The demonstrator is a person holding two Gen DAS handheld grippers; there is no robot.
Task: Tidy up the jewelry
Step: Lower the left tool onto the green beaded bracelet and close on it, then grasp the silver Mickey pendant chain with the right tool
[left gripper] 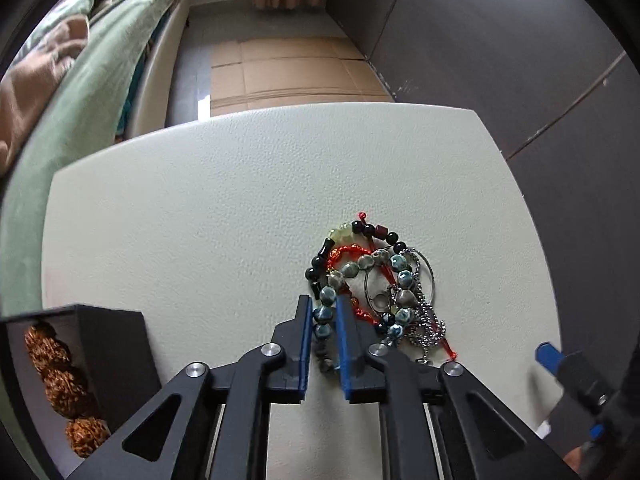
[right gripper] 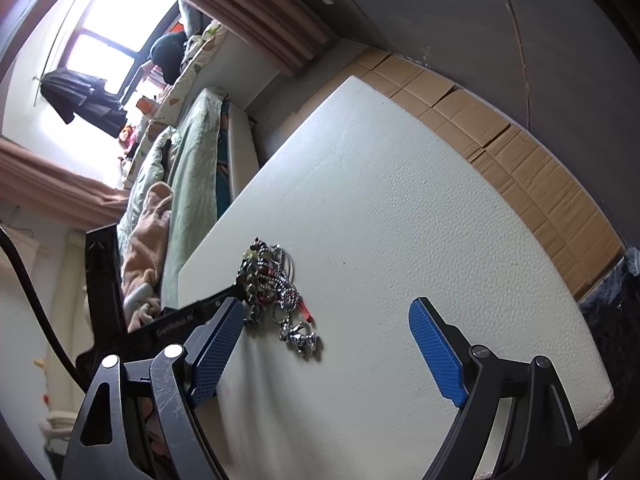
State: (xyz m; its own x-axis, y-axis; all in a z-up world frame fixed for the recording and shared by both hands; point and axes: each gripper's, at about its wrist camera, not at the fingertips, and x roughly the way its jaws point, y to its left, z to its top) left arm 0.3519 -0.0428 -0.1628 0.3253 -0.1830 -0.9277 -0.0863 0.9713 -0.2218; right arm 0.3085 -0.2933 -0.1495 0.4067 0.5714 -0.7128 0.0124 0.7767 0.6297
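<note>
Nearest the left wrist camera, the left gripper is seen with its two blue-padded fingers drawn close together on a strand of blue-green beads, which passes between the pads and trails back toward the camera. This bead bracelet belongs to a tangled heap of jewelry lying on the white counter, just ahead and to the right of the fingertips. In the heap a string of black and pale green beads, a red cord, thin wire hoops and a silver ball chain are mixed together. At the lower left a dark open box is set on the counter, with brown knobbly beads inside it. The blue tip of the right gripper is seen at the far right edge, apart from the heap.

In the right wrist view, the right gripper is held with its fingers wide apart and nothing between them. The same heap of jewelry lies on the counter just ahead of the left-hand finger, with a silver pendant at its near end. The left gripper reaches the heap from the left. A bed is seen beyond the counter.
</note>
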